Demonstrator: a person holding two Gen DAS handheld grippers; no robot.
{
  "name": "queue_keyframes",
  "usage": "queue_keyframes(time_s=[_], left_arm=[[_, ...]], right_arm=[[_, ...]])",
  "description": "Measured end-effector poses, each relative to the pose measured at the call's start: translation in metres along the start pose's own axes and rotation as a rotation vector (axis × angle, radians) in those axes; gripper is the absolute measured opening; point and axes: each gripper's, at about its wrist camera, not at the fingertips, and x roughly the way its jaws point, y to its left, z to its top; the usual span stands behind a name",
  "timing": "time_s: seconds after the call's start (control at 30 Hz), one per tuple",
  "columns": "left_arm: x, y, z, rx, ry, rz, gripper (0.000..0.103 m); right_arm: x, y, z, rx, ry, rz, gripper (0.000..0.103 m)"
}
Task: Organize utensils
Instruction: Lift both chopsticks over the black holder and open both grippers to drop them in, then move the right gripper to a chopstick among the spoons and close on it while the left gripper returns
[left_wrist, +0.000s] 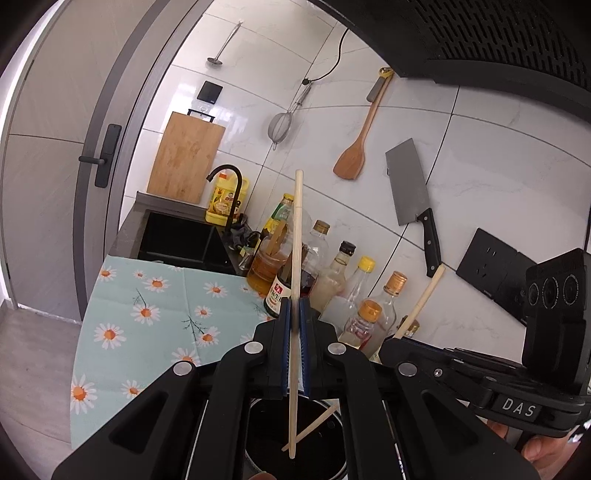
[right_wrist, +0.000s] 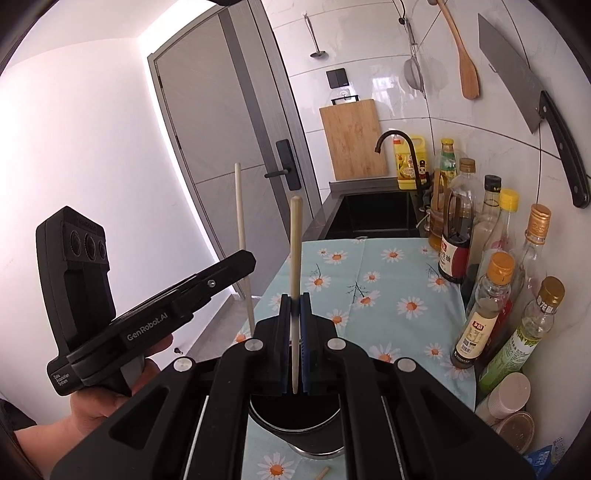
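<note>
Left gripper (left_wrist: 294, 310): closed on an upright chopstick (left_wrist: 296, 258), whose lower tip is held inside the dark holder (left_wrist: 325, 454).
Right gripper (right_wrist: 294, 306): clamped on a second chopstick (right_wrist: 295, 251), held upright above the holder rim (right_wrist: 295, 430).
Holder contents: another stick (left_wrist: 314, 428) is seen leaning inside.
Surroundings: bottles (right_wrist: 484, 314) are crowded to the right; flowered cloth (right_wrist: 388, 280) is spread ahead.
</note>
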Motion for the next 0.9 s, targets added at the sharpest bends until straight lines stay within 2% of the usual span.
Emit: queue_keyframes(time_s=[0.07,0.1,0.13,0.17,0.2,0.23,0.67,0.9], left_arm=[[0.003,0.001,-0.004,-0.004,0.013,0.005,0.005],[0.005,0.001,-0.007,-0.005,0.023,0.010,0.005],[0.005,0.001,-0.009,-0.006,0.030,0.009,0.013],[0.006,0.001,-0.010,-0.007,0.039,0.009,0.022],[0.005,0.001,-0.012,-0.005,0.044,0.008,0.038],[0.003,0.001,-0.013,-0.007,0.042,0.005,0.042],[-0.036,-0.013,-0.016,0.010,0.032,-0.006,0.042],[-0.066,-0.027,-0.031,0.071,0.090,-0.014,0.042]], right_arm=[[0.004,-0.003,-0.002,0.022,0.020,-0.003,0.016],[0.002,-0.005,-0.005,0.043,0.011,-0.013,0.039],[0.000,-0.007,-0.006,0.060,-0.006,-0.019,0.049],[-0.001,-0.010,-0.006,0.074,-0.016,-0.021,0.049],[0.000,-0.011,-0.007,0.081,-0.012,-0.018,0.049],[-0.001,-0.012,-0.007,0.087,-0.009,-0.016,0.049],[-0.035,-0.012,-0.019,0.121,-0.017,-0.040,0.049],[-0.057,-0.006,-0.040,0.130,0.028,-0.041,0.049]])
